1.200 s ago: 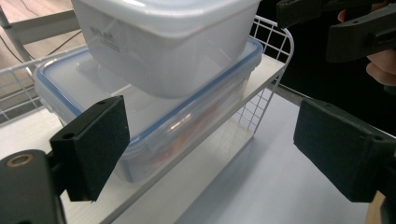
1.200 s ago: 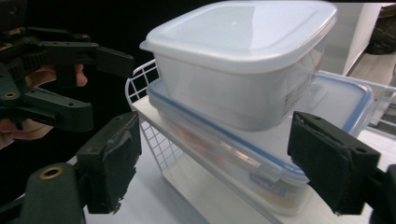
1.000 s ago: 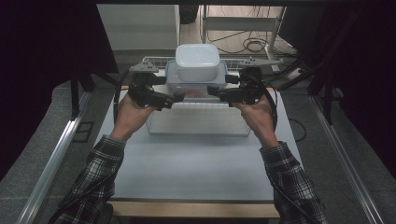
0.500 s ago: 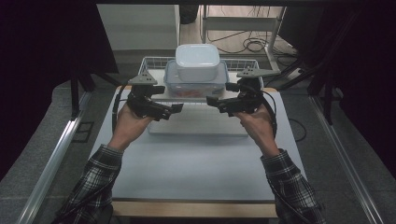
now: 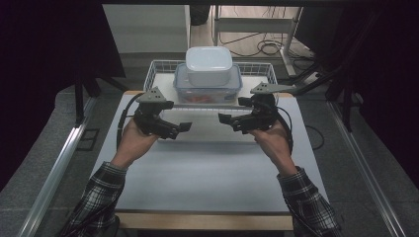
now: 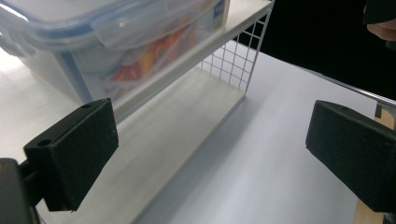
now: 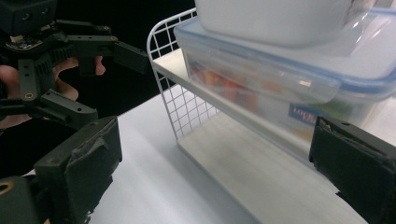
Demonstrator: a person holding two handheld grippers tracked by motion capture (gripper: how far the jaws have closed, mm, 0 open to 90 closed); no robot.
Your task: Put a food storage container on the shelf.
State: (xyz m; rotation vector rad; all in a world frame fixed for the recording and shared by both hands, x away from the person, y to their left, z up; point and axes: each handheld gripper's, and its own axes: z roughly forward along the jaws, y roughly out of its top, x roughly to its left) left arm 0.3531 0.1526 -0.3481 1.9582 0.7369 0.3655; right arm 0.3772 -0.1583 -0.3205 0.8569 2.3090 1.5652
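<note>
A clear container with a blue-rimmed lid [image 5: 207, 96] stands on the top deck of a white wire rack [image 5: 158, 66] at the table's far edge. A white container [image 5: 208, 64] is stacked on its lid. My left gripper [image 5: 177, 130] and right gripper [image 5: 230, 122] hover in front of the rack, tips facing each other, both open. The right jaws have just been opening, and nothing lies between them. The left gripper view shows my left gripper [image 6: 212, 154] below the clear container [image 6: 116, 51]. Likewise, the right gripper view has my right gripper [image 7: 217, 170] under that container [image 7: 261, 79].
The rack has a lower white deck [image 6: 187, 121] and wire-grid ends [image 7: 177, 102]. The pale table [image 5: 207, 168] stretches toward the person, with a wooden front edge. Metal rails [image 5: 59, 163] run along the floor at both sides. Cables [image 5: 267, 47] lie behind the rack.
Both grippers have left the sides of the clear container, moving lower and back toward the person. The stacked containers stay on the rack.
</note>
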